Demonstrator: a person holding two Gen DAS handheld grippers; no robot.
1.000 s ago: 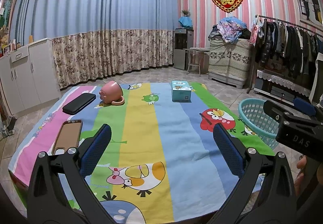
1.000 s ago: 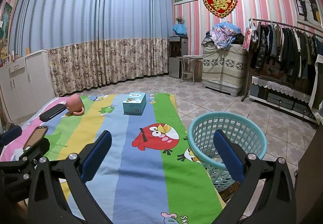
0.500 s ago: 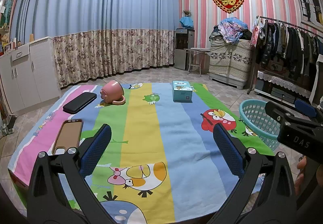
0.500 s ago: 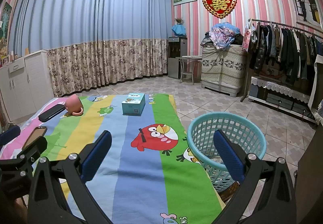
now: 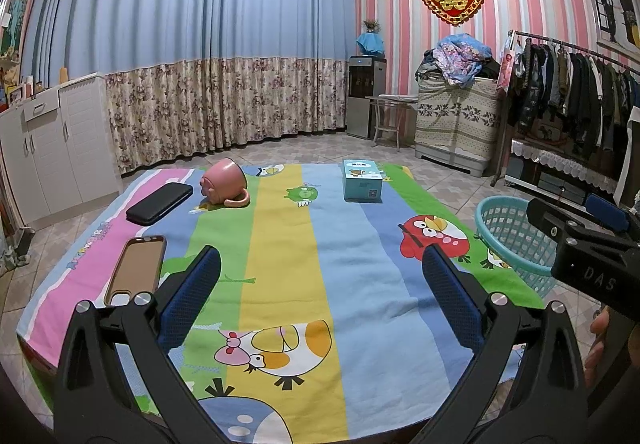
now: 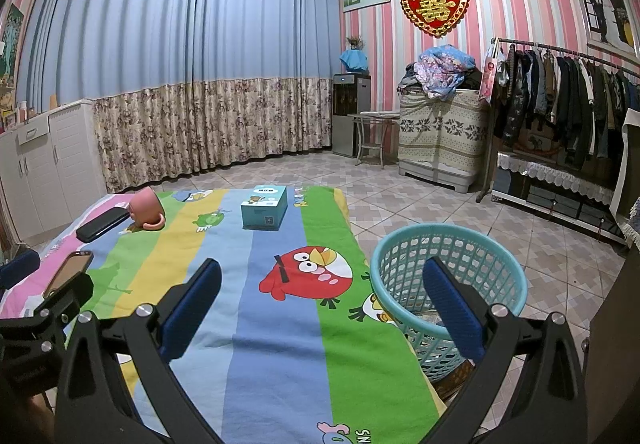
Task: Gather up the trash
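Basket (image 6: 448, 264), teal plastic lattice, round, stands on the tiled floor (image 6: 440, 200) just beside the striped cartoon cloth (image 5: 288, 244) bearing 1 blue box (image 5: 362, 180), tipped pink mug (image 5: 225, 182), 2 phones. Left gripper (image 5: 320, 296) and right gripper (image 6: 320, 296): both spread apart, empty.

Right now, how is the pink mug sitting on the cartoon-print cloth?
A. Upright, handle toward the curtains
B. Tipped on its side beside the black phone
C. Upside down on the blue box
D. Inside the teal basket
B: the pink mug lies on its side on the cloth, handle against the fabric, next to the black phone.
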